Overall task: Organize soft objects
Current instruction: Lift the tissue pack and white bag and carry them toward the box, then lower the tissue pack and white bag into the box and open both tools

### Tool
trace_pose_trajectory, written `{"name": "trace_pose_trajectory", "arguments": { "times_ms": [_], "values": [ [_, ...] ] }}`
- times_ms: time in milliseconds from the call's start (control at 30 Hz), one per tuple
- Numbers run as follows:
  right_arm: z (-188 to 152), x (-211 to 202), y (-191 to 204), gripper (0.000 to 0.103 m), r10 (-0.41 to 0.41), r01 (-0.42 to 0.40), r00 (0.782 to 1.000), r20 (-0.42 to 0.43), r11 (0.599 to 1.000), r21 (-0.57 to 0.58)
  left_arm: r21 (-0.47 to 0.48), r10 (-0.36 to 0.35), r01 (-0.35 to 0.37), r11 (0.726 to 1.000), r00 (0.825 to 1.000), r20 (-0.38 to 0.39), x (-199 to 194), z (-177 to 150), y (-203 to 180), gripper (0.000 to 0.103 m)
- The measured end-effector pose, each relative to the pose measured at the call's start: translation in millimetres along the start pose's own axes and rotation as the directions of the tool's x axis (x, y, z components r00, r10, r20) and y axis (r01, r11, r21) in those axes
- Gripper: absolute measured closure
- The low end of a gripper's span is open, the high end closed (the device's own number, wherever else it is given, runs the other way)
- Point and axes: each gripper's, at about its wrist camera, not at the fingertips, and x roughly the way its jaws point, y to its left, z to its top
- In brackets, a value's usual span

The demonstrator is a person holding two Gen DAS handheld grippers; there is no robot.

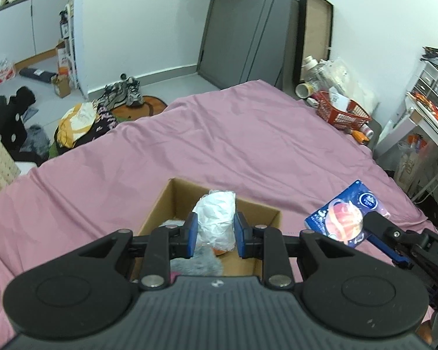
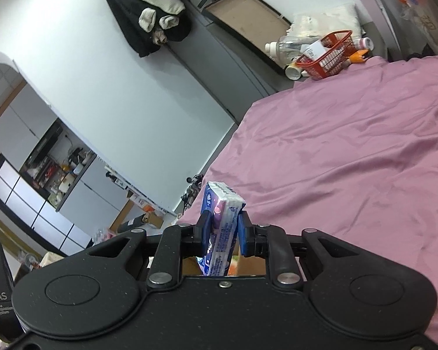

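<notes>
Now both claws carry something toward the open brown cardboard box (image 1: pixel 160 204) that sits on the pink bed sheet (image 1: pixel 248 134), near the bed's close edge. The left claw (image 1: pixel 215 233) is closed narrowly on a crumpled white plastic bag (image 1: pixel 216 218) and hangs directly above the box opening. The right claw (image 2: pixel 224 232) is pressed tight on a blue soft pack of tissues (image 2: pixel 220 227), beside the box's right wall.

To do this step well, I think the left claw should go lower into the box before it opens, because the light bag can drift over the rim. Grey fluffy fabric (image 1: pixel 195 262) already lies inside, so the free room is at the far corner.

Far away, a red plastic basket (image 1: pixel 341 110) stands at the bed's far right corner and blocks nothing. The two claws are near each other, so they should release in turn.
</notes>
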Motion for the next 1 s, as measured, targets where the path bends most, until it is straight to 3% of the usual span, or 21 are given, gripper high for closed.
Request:
{"name": "trace_pose_trajectory", "arguments": {
  "times_ms": [467, 667, 867, 1000],
  "values": [
    [-25.6, 28.8, 27.3, 0.084, -0.014, 0.007, 0.997, -0.082, 0.996, -0.085, -0.071, -0.021, 0.016, 0.997, 0.998, -0.061, 19.7, -4.0, 37.8, 0.078],
    [-33.0, 35.2, 31.0, 0.076, -0.019, 0.008, 0.991, -0.133, 0.996, -0.087, -0.091, -0.036, 0.029, 0.995, 0.996, -0.080, 22.4, -7.5, 47.8, 0.078],
    [-32.8, 29.7, 30.2, 0.075, -0.035, 0.025, 0.991, -0.128, 0.997, -0.078, -0.106, -0.055, 0.047, 0.993, 0.996, -0.073, 20.2, -3.1, 49.5, 0.078],
    [-30.8, 29.5, 25.8, 0.069, -0.052, 0.045, 0.991, -0.124, 0.997, -0.064, -0.104, -0.082, 0.074, 0.992, 0.994, -0.077, 19.1, -0.7, 43.1, 0.078]
  ]
}}
